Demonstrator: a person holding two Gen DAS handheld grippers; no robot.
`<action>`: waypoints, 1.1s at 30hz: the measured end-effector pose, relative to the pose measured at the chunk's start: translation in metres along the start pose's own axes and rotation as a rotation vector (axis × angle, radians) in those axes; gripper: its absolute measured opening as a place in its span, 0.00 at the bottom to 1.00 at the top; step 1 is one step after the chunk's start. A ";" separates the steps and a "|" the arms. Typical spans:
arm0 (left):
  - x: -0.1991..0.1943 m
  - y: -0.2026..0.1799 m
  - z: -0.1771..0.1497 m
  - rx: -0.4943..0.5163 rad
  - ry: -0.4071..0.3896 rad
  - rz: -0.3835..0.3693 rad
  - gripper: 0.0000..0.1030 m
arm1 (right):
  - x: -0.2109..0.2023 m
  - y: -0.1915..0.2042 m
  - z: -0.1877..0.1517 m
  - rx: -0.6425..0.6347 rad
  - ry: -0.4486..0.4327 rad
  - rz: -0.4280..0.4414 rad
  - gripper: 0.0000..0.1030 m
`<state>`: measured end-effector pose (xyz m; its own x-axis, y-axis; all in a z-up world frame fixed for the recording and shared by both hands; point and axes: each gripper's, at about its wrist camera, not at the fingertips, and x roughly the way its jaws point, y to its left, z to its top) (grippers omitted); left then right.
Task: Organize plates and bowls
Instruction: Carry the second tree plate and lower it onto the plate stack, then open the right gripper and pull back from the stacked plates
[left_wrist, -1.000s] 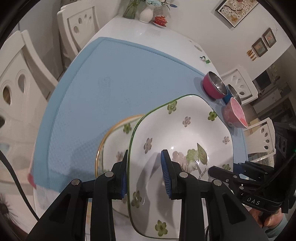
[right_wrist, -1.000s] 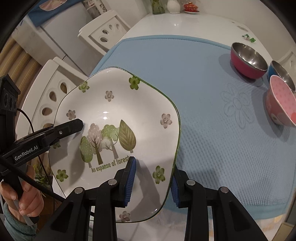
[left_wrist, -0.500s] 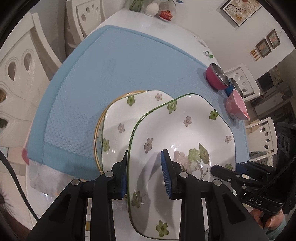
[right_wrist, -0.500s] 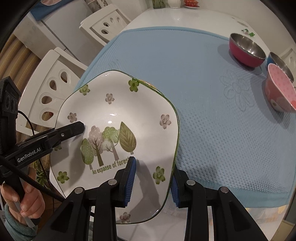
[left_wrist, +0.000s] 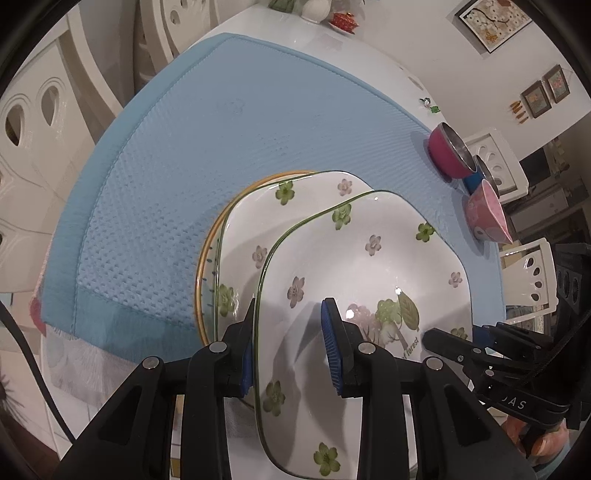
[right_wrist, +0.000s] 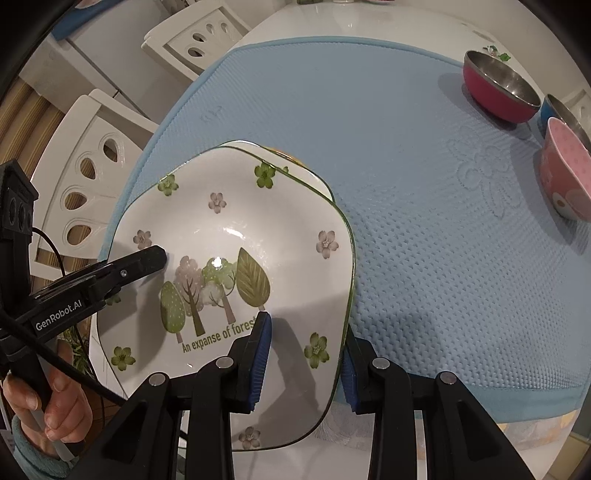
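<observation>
A white green-rimmed plate with flowers and trees (left_wrist: 369, 266) (right_wrist: 236, 229) is held by both grippers above a stack of plates. My left gripper (left_wrist: 290, 347) is shut on its left rim. My right gripper (right_wrist: 304, 360) is shut on its right rim. Below it lie a matching flowered plate (left_wrist: 258, 221) (right_wrist: 295, 173) and a yellow-rimmed plate (left_wrist: 207, 266) on the blue mat (left_wrist: 184, 147) (right_wrist: 406, 184). A magenta steel bowl (left_wrist: 447, 155) (right_wrist: 498, 92), a blue bowl (left_wrist: 476, 177) (right_wrist: 561, 110) and a pink bowl (left_wrist: 484, 214) (right_wrist: 565, 173) stand at the mat's right side.
White chairs (left_wrist: 33, 122) (right_wrist: 92, 177) stand along the table's left side, another (left_wrist: 498, 155) at the right. A vase and a red dish (left_wrist: 343, 20) sit at the far end of the white table (left_wrist: 332, 48). The mat's near edge (right_wrist: 517, 398) overhangs the table's front.
Both grippers have drawn back toward the table's near edge with the plate. More of the flowered plate and the yellow-rimmed plate beneath now shows.
</observation>
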<state>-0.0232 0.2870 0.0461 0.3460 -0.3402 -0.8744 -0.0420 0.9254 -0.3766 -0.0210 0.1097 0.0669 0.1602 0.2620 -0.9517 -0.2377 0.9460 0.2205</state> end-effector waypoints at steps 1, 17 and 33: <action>0.003 0.000 0.001 -0.002 0.005 0.000 0.26 | 0.001 0.000 0.001 0.003 0.001 0.001 0.32; -0.013 0.017 0.025 -0.049 -0.018 -0.033 0.28 | -0.002 -0.019 0.012 0.044 0.001 0.034 0.32; -0.024 -0.002 0.047 0.145 -0.050 0.139 0.32 | -0.030 -0.048 -0.005 0.139 -0.049 0.061 0.32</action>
<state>0.0130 0.3014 0.0821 0.3925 -0.2017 -0.8974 0.0416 0.9786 -0.2018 -0.0192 0.0550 0.0837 0.1968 0.3259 -0.9247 -0.1140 0.9443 0.3086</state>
